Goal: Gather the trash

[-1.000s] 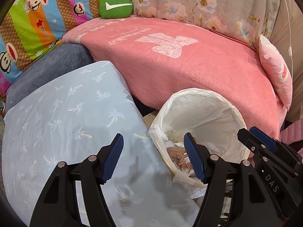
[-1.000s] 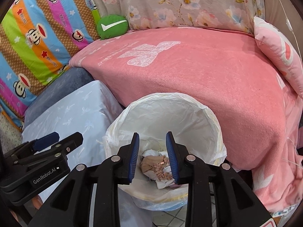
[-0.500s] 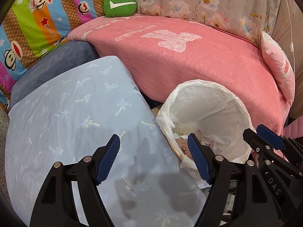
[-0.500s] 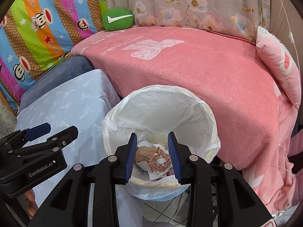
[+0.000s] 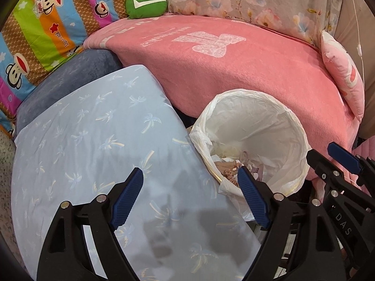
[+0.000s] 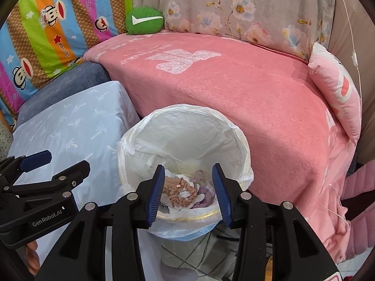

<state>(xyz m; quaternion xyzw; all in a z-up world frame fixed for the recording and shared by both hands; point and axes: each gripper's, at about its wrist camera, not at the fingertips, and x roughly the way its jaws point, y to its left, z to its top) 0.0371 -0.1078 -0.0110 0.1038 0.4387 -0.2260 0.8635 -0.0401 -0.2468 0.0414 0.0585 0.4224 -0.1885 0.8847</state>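
A waste bin lined with a white bag [image 5: 276, 119] [image 6: 185, 126] stands between a light blue cloth-covered surface and a pink bed. Crumpled trash [image 6: 185, 190] [image 5: 228, 167] lies inside it: tissues and a tan scrunchie. My right gripper [image 6: 188, 171] hovers over the bin's near rim, jaws opening, nothing between the pads. My left gripper [image 5: 189, 175] hangs over the blue cloth just left of the bin, jaws opening wide and empty. Each gripper shows at the edge of the other's view: the left gripper [image 6: 46, 168], the right gripper [image 5: 332, 159].
The light blue cloth with a palm print [image 5: 98, 145] [image 6: 70, 121] covers a block left of the bin. A pink blanket [image 5: 222, 65] spreads over the bed behind. A green cushion [image 5: 145, 3], a striped cartoon quilt [image 5: 46, 23] and a pink pillow [image 5: 344, 79] lie around. Tiled floor [image 6: 199, 253] shows below the bin.
Both grippers' jaws have widened. The right gripper pulled back a little from the bin, so more of the trash inside shows. The left view shifted slightly, showing more blue cloth.
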